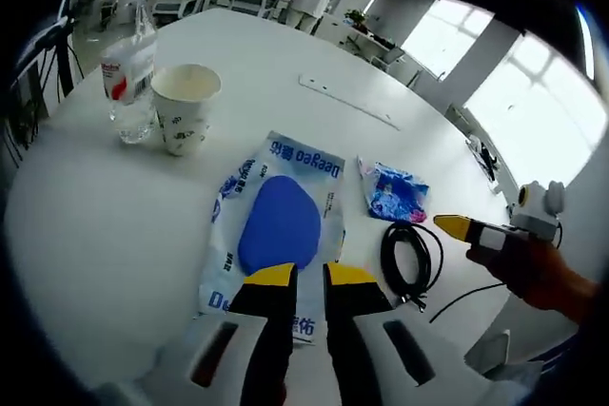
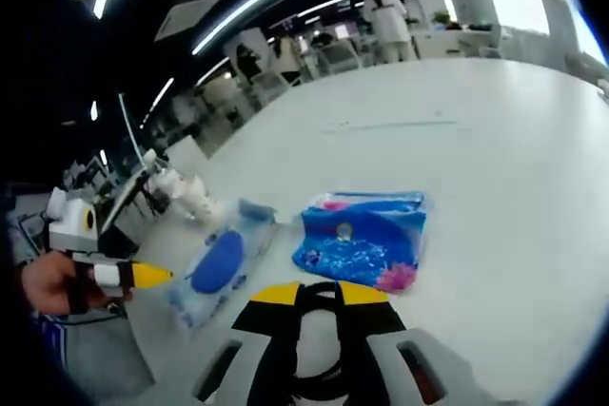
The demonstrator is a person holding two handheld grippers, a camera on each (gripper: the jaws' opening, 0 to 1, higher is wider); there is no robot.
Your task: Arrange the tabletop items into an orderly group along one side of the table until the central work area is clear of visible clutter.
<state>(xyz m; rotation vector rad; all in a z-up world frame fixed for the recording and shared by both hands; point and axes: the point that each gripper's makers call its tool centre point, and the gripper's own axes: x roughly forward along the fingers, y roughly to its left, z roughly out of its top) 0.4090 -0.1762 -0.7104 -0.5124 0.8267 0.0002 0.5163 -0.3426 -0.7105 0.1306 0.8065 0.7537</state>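
On the white table lies a white and blue wipes pack with a blue oval lid. My left gripper hovers over its near edge, jaws a narrow gap apart with nothing between them. To the right lie a small blue printed packet and a coiled black cable. A hand holds my right gripper just beyond the cable. In the right gripper view the right gripper stands open over the cable. Ahead lie the packet and the wipes pack, with the left gripper at the left.
A clear plastic water bottle and a paper cup stand side by side at the table's far left, also blurred as the cup. A thin white strip lies further back. Chairs, desks and people stand beyond the table.
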